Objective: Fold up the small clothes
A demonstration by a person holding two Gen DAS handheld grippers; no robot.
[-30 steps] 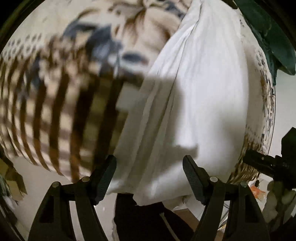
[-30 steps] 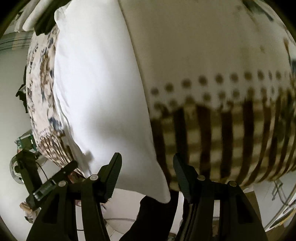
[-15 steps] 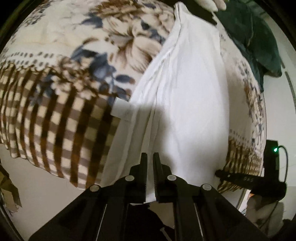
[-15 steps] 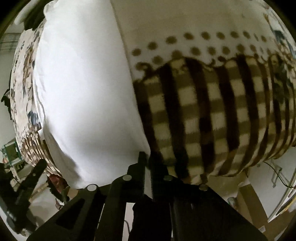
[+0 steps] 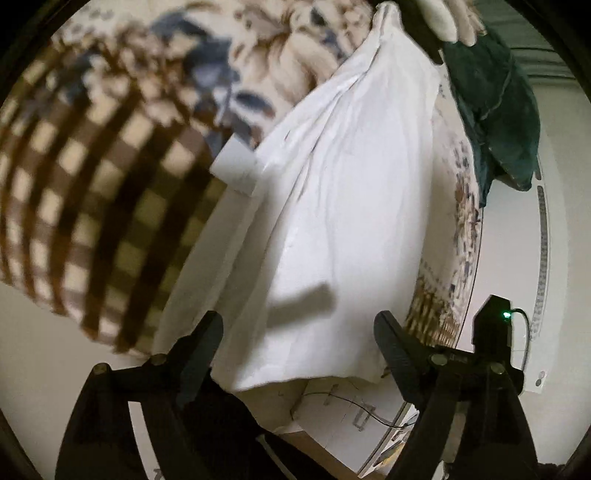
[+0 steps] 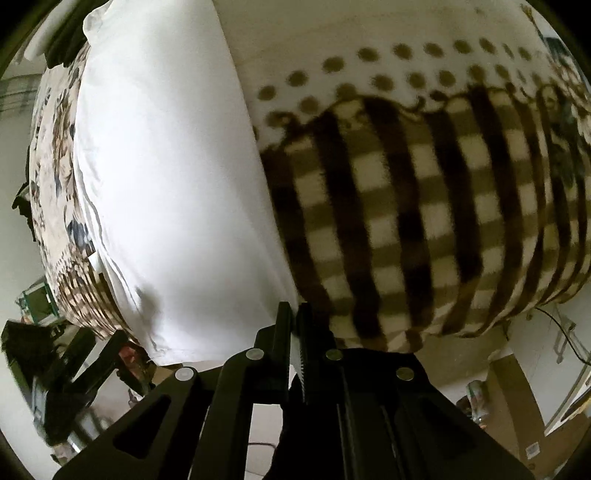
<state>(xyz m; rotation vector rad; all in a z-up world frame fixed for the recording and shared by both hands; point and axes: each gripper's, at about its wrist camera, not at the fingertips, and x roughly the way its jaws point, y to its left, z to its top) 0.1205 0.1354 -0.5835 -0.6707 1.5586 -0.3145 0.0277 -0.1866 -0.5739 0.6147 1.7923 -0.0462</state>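
A white garment point(image 5: 351, 221) lies stretched out lengthwise on a patterned blanket point(image 5: 92, 184). Its near edge hangs just past the blanket's border. My left gripper point(image 5: 298, 325) hovers over that near edge, jaws opening wide; the cloth lies between the fingers point(image 5: 207, 339) but the pads do not press it. In the right wrist view the white garment point(image 6: 166, 184) fills the left half. My right gripper point(image 6: 294, 325) is shut on its near right corner, and a sliver of white shows between the pads.
The blanket point(image 6: 424, 221) has a brown check border, dots and a floral middle. A dark green cloth point(image 5: 495, 110) lies at the far right, and a pale gloved hand point(image 5: 443, 18) shows at the top. A black device with a green light point(image 5: 495, 325) stands right. Boxes and clutter lie on the floor below.
My left gripper went from open to shut at the garment's near edge, then opened again. My right gripper closed on the garment's corner and has stayed shut.
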